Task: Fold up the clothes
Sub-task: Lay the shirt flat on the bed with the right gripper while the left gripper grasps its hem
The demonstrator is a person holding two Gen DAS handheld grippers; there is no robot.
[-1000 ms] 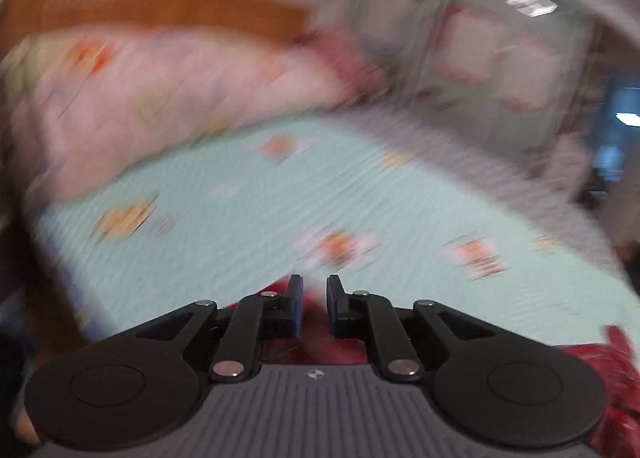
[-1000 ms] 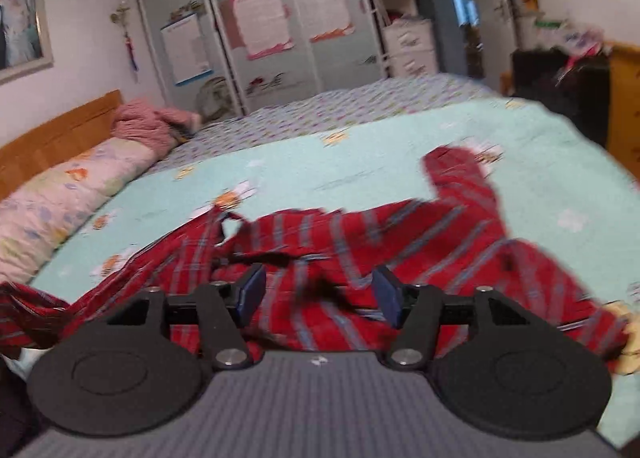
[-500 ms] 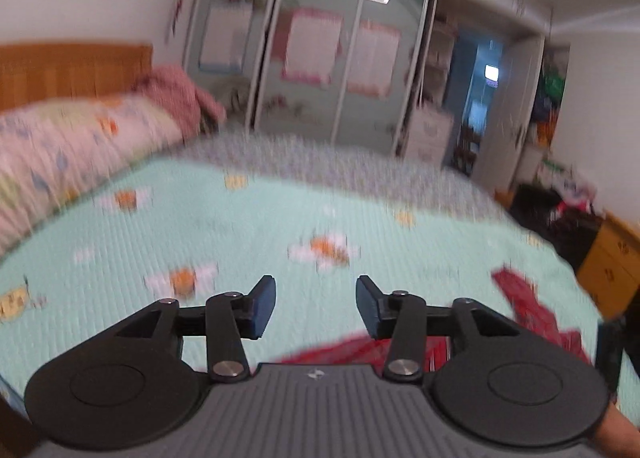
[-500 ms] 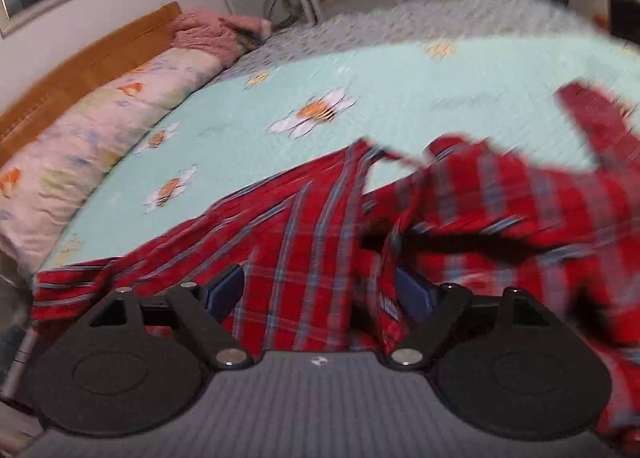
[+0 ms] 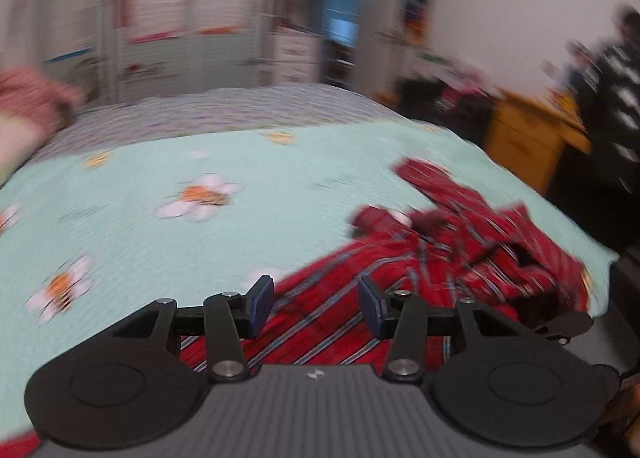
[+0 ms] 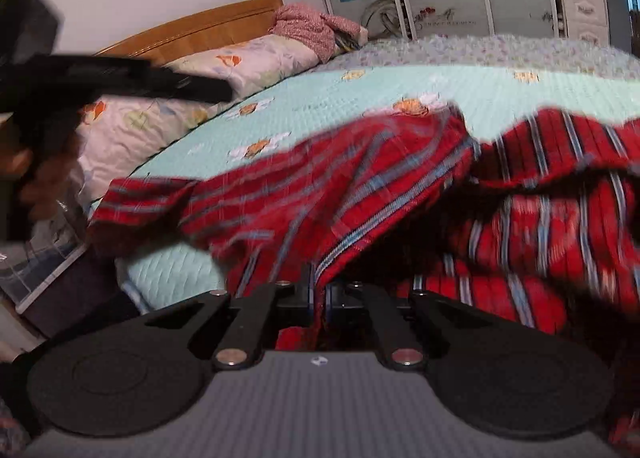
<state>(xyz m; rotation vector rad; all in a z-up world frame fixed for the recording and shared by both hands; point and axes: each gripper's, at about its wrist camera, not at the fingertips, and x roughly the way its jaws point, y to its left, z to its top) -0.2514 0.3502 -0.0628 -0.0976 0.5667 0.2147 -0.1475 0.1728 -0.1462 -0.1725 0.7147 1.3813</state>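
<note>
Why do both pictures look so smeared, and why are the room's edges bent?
Left wrist view: motion blur smears the wardrobe doors and the red plaid shirt. Right wrist view: the shirt streaks, yet the headboard is fairly sharp. Both views: the fisheye lens bows lines and darkens corners.

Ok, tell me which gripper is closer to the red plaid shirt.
Right. The right gripper is shut on a fold of the red plaid shirt; the left gripper hangs open above its edge, nothing between the jaws.
</note>
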